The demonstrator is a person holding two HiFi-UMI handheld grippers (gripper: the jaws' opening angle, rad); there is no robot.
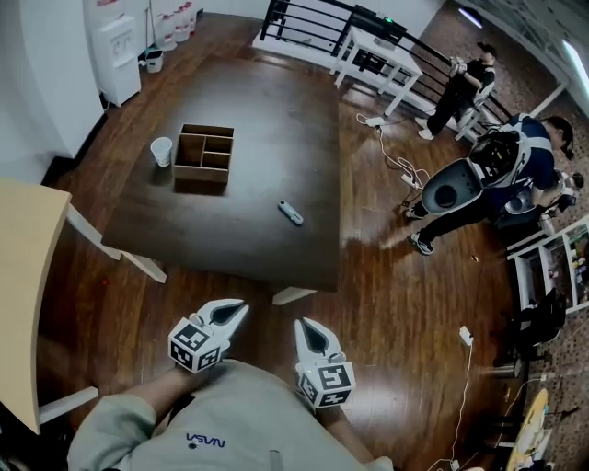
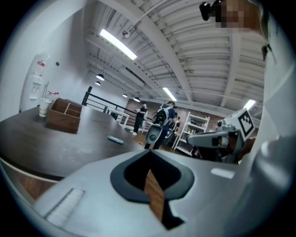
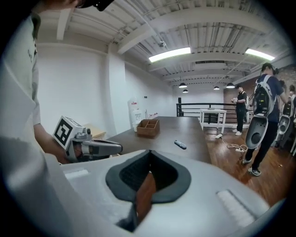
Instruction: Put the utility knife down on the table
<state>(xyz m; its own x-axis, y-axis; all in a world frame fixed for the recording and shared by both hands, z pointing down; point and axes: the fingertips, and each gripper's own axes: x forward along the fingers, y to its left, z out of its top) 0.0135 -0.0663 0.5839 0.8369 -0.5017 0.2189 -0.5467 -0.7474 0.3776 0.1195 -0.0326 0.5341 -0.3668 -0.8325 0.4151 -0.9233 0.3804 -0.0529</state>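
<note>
Only overhead does the utility knife [image 1: 291, 212] show top-down on the table [image 1: 276, 120]

- A dark wooden table [image 1: 267, 120] stands mid-room on a glossy brown plank floor [image 1: 405, 313].
- White walls [image 3: 78, 88] close the left side; a white water dispenser [image 1: 118, 55] stands against them.
- A black railing [image 1: 304, 20] runs along the far edge, a small white table [image 1: 379, 48] just before it.
- A pale wooden tabletop [image 1: 23, 276] juts in at the left.
- White shelving [image 1: 529, 248] lines the right.
- Long tube lights [image 3: 169, 54] glow on a ribbed white ceiling [image 3: 208, 23].
</note>
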